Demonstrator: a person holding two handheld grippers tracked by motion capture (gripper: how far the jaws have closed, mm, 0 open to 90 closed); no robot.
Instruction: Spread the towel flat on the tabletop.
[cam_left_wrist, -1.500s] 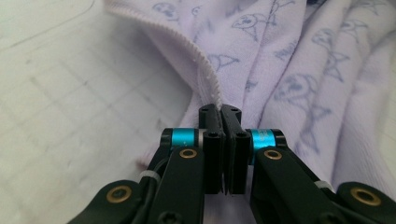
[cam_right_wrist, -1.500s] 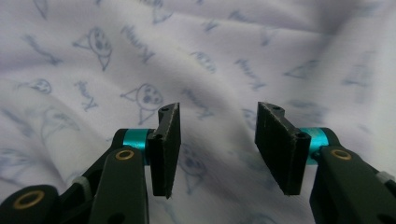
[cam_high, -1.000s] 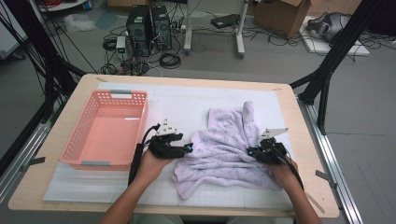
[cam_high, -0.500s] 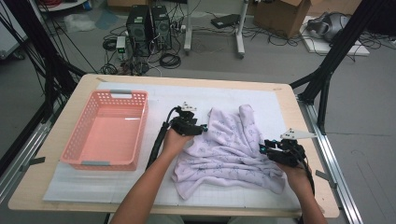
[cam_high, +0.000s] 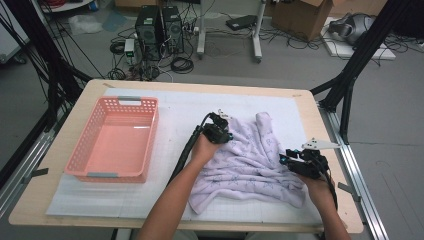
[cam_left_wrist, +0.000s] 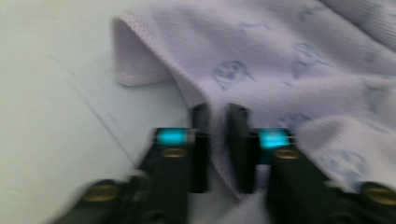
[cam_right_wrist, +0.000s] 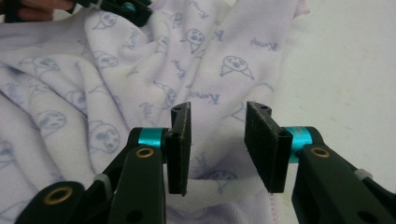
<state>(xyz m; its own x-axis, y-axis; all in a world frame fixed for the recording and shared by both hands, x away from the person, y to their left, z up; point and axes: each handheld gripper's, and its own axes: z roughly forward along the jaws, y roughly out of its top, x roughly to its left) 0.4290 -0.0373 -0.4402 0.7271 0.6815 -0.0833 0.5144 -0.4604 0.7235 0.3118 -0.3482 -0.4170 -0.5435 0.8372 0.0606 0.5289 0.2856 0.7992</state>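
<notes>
high view shows the lilac printed cloth (cam_high: 250, 160) spread crumpled on the white mat (cam_high: 175, 115) that covers the tabletop (cam_high: 310, 107), in the centre right of the frame. the cloth's lower hem lies near the front edge of the mat, and its right side stops short of the tabletop's right edge, with a strip of bare mat between. the pink basket (cam_high: 115, 172) sits at centre left, well apart from the cloth, with an open band of mat between them. above the cloth, bare mat runs to the tabletop's far edge.

the left hand-held gripper (cam_high: 220, 132) rests at the cloth's upper left border. in the left gripper view, the left hand-held gripper (cam_left_wrist: 218, 149) has just closed its jaws and now pinches the cloth's (cam_left_wrist: 289, 60) stitched edge, a thin fold of fabric running between the two pads; the picture is blurred, and pale mat (cam_left_wrist: 56, 93) fills the left half of that frame.

the right hand-held gripper (cam_high: 292, 162) sits at the cloth's lower right border. in the right gripper view, the right hand-held gripper (cam_right_wrist: 218, 144) has just been opening; its jaws stand apart with a clear gap, over the cloth (cam_right_wrist: 93, 93) but not pressing on it, and the cloth's pink-stitched hem passes under the lower right of the frame beside bare mat (cam_right_wrist: 355, 70).
</notes>
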